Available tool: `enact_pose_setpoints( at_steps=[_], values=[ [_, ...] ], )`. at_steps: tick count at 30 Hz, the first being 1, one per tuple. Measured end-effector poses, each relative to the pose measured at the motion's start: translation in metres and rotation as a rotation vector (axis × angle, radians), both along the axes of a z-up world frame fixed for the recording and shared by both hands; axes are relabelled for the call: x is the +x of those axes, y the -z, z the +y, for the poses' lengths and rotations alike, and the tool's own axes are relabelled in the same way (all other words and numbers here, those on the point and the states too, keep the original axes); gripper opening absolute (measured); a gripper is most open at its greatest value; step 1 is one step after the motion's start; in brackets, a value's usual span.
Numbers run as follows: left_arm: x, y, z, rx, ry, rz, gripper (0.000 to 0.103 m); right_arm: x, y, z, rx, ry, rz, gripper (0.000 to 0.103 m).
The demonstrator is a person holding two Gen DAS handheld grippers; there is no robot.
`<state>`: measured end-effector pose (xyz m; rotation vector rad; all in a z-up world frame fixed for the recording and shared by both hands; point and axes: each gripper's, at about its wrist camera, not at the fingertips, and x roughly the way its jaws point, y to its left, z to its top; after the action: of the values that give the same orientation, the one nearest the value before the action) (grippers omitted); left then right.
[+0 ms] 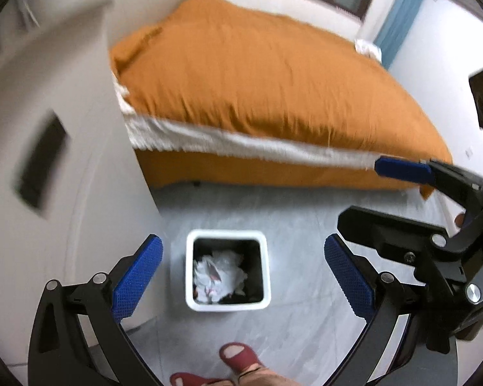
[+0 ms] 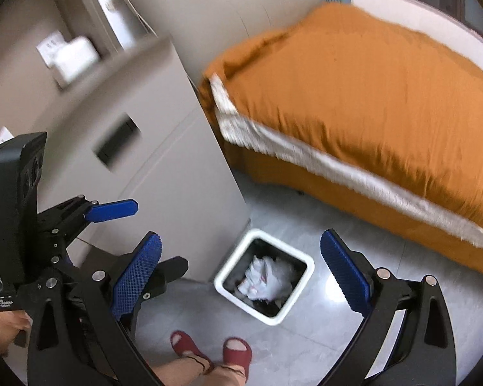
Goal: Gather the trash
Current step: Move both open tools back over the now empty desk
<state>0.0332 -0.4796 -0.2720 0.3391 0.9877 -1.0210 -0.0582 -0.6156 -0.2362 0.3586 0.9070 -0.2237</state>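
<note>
A small white square trash bin (image 1: pixel 190 276) with a dark liner stands on the grey floor and holds crumpled white trash (image 1: pixel 219 273). It also shows in the right wrist view (image 2: pixel 223 284), with the trash (image 2: pixel 267 276) inside. My left gripper (image 1: pixel 243 273) is open and empty, hanging above the bin. My right gripper (image 2: pixel 241 273) is open and empty above the bin too. Each gripper shows in the other's view: the right one (image 1: pixel 402 173) at the right edge, the left one (image 2: pixel 112 209) at the left.
A bed with an orange cover (image 1: pixel 257 74) and white fringe lies beyond the bin. A beige cabinet (image 2: pixel 138 122) with a dark recessed handle stands left of the bin. The person's feet in red sandals (image 2: pixel 238 350) stand just in front of it.
</note>
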Motion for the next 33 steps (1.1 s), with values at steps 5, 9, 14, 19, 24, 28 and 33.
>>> enact_pose_setpoints(
  at_steps=[5, 9, 14, 19, 24, 28, 33],
  values=[
    [-0.003, -0.070, 0.019, -0.030, -0.060, -0.089, 0.098, 0.001, -0.060, 0.010, -0.001, -0.037, -0.105, 0.098],
    [-0.007, -0.110, 0.038, -0.031, -0.100, -0.178, 0.098, 0.005, -0.102, 0.017, -0.008, -0.070, -0.188, 0.098],
    [-0.012, -0.148, 0.067, -0.037, -0.161, -0.216, 0.098, 0.019, -0.132, 0.030, 0.046, -0.129, -0.255, 0.098],
    [-0.019, -0.183, 0.103, -0.060, -0.268, -0.264, 0.098, 0.039, -0.166, 0.057, 0.051, -0.246, -0.322, 0.098],
    [-0.022, -0.218, 0.149, -0.079, -0.429, -0.341, 0.098, 0.060, -0.189, 0.099, 0.012, -0.394, -0.376, 0.098],
    [-0.023, -0.236, 0.188, -0.078, -0.561, -0.374, 0.098, 0.076, -0.198, 0.133, 0.028, -0.501, -0.398, 0.098],
    [-0.032, -0.250, 0.243, -0.056, -0.719, -0.414, 0.098, 0.094, -0.209, 0.183, 0.022, -0.628, -0.415, 0.098]
  ],
)
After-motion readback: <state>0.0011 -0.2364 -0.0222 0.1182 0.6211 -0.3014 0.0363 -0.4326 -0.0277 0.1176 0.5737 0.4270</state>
